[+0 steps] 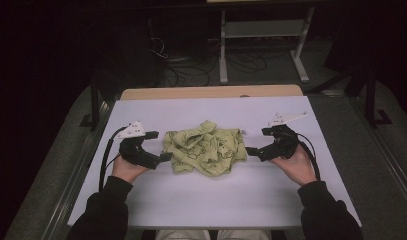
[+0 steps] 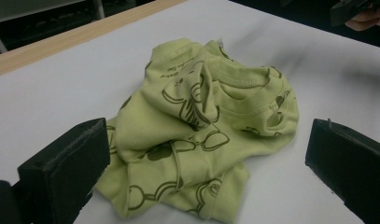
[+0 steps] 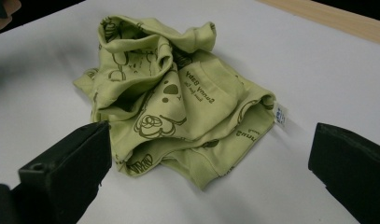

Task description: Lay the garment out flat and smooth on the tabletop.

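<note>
Both jaws wide open w/ nothing held, left gripper & right gripper flank the crumpled green shirt mid-table, so the risk IMO is each pinching several bunched layers at once, lifting a wad vs. a clean edge.

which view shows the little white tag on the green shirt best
The right gripper view: the white tag sticks out from the crumpled green shirt's near edge, against bare table. The high view shows it as a faint speck; the left gripper view gives a sliver at the far edge.
</note>
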`<state>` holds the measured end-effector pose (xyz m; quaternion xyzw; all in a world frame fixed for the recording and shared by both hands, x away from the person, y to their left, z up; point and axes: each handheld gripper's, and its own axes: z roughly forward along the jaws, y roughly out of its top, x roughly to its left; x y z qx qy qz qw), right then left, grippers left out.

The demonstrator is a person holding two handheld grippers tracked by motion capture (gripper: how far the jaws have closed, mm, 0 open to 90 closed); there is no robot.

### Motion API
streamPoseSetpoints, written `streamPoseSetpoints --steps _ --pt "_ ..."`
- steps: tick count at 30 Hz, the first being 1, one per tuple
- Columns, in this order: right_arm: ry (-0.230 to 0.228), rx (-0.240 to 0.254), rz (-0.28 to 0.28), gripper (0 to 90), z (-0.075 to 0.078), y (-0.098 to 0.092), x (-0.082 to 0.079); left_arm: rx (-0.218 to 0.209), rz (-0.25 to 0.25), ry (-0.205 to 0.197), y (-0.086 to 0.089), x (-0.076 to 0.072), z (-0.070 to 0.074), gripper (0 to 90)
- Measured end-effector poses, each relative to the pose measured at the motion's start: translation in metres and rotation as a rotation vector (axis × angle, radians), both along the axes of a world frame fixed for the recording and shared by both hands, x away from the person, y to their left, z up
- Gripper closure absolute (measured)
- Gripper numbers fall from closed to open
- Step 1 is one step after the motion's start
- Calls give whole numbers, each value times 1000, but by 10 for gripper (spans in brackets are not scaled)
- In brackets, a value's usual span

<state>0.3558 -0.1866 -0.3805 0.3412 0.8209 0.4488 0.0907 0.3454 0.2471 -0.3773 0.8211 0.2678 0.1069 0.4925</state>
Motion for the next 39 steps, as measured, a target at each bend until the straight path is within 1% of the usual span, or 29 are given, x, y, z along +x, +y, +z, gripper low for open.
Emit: streamPoseSetpoints --steps 4,10,11,12,14,15,17,18,19,22,23,24,26,28,34,36,37,38,39 --pt "8 -9 5 0 -3 4 3 6 -17 7 -8 2 -1 0" --pt "17 -18 14 0 -7 10 7 17 -44 8 -20 3 -1 0" --pt "20 -21 17 0 -8 11 8 20 -55 8 -24 4 -1 0" --pt "20 -21 17 0 -8 11 8 20 -55 8 -24 4 -1 0" --pt "25 -26 24 0 -11 14 9 24 -74 9 -32 4 -2 0" --pt "27 -29 24 0 -11 15 10 24 -74 9 -32 4 -2 0" --pt "29 -30 29 0 -12 17 10 27 -89 9 -39 5 -2 0" --pt "29 -31 33 0 -13 18 11 27 -89 9 -39 5 -2 0" --pt "29 -34 34 0 -14 19 11 31 -101 9 -44 6 -2 0" --pt "34 -40 41 0 -15 22 11 37 -115 11 -49 6 -3 0" --pt "34 -40 41 0 -15 22 11 37 -115 11 -49 6 -3 14" --pt "37 -43 43 0 -16 23 11 32 -127 14 -51 6 -3 14" --pt "39 -46 46 0 -17 24 10 30 -147 11 -54 6 -4 55" --pt "38 -46 48 0 -17 25 10 34 -161 13 -58 6 -4 61" --pt "38 -44 51 0 -17 25 10 66 -178 20 -69 9 -8 93" --pt "40 -44 51 0 -17 26 10 74 -184 24 -73 10 -10 120" --pt "40 -44 52 0 -17 26 10 89 -183 23 -77 12 -12 128" --pt "40 -44 52 0 -17 26 10 89 -183 23 -77 12 -12 129" --pt "40 -43 52 0 -18 27 10 101 -181 25 -79 13 -14 129"
